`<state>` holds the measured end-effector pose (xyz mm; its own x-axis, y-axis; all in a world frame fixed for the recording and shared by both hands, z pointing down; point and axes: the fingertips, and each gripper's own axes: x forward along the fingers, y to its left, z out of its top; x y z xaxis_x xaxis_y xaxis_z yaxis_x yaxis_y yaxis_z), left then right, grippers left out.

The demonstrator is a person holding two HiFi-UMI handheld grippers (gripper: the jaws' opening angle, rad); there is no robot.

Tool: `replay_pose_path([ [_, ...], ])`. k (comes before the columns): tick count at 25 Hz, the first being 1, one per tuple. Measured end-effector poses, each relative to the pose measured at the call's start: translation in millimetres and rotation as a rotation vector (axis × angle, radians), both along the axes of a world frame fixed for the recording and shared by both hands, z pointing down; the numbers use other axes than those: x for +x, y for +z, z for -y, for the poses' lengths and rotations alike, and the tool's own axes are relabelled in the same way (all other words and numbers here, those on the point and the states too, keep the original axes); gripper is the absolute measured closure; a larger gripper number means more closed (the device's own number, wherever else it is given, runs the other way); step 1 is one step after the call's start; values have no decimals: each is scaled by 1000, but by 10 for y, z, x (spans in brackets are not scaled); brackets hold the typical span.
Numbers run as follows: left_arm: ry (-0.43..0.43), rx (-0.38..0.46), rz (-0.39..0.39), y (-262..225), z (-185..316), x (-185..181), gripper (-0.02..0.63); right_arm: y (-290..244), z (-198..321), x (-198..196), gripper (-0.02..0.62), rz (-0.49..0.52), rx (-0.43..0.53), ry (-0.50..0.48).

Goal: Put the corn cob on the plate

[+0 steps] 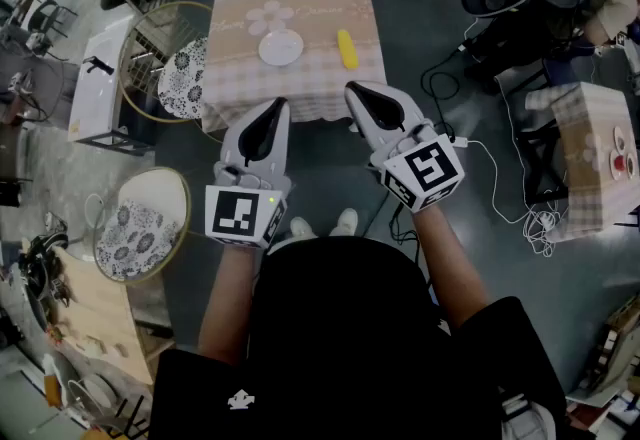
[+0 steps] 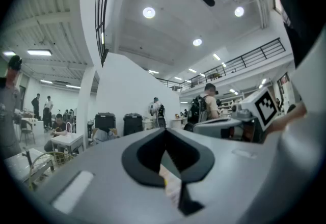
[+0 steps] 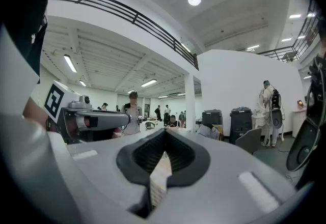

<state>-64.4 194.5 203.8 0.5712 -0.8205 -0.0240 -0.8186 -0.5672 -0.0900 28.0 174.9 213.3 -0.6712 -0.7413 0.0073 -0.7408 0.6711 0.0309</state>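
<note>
1. The person's black top [image 1: 340, 348] fills the bottom of the head view. Both bare forearms reach forward from it, and 2 white shoes [image 1: 320, 224] show on the grey floor just beyond.
2. The left gripper [image 1: 279, 106] is held level in front of the body, with its marker cube [image 1: 243, 213] at the wrist end. In the left gripper view its 2 jaws are pressed together, with nothing between them.
3. The right gripper [image 1: 355, 90] sits beside it, well apart, angled slightly inward, its own marker cube [image 1: 425, 173] tilted. In the right gripper view its jaws are likewise closed tip to tip on nothing.
4. Ahead stands a small table [image 1: 320, 83] under a beige checked cloth. In the head view both gripper tips overlap the cloth's near hanging edge.
5. The corn cob [image 1: 346, 49], yellow, lies on the cloth right of centre with its length pointing away from the person. It is well apart from both grippers.
6. The plate [image 1: 281, 49], white and round, rests near the middle of the table. It is just left of the cob, with a gap of bare cloth between them.
7. Left of the table are 2 round chairs with patterned cushions, a far chair [image 1: 183, 78] and a near chair [image 1: 140, 226].
8. To the right a white cable [image 1: 500, 178] trails across the floor toward a second table [image 1: 585, 143], which also has a checked cloth.
</note>
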Motion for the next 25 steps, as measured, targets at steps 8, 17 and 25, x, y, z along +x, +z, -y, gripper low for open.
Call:
replay_pose_path([
  [8, -13, -9, 3, 29, 38, 115, 600, -4, 30, 107, 594, 13, 31, -6],
  [17, -57, -16, 2, 40, 87, 228, 600, 44, 108, 235, 594, 13, 26, -32],
  [25, -101, -32, -4, 129, 39, 285, 600, 155, 129, 338, 594, 16, 6, -57],
])
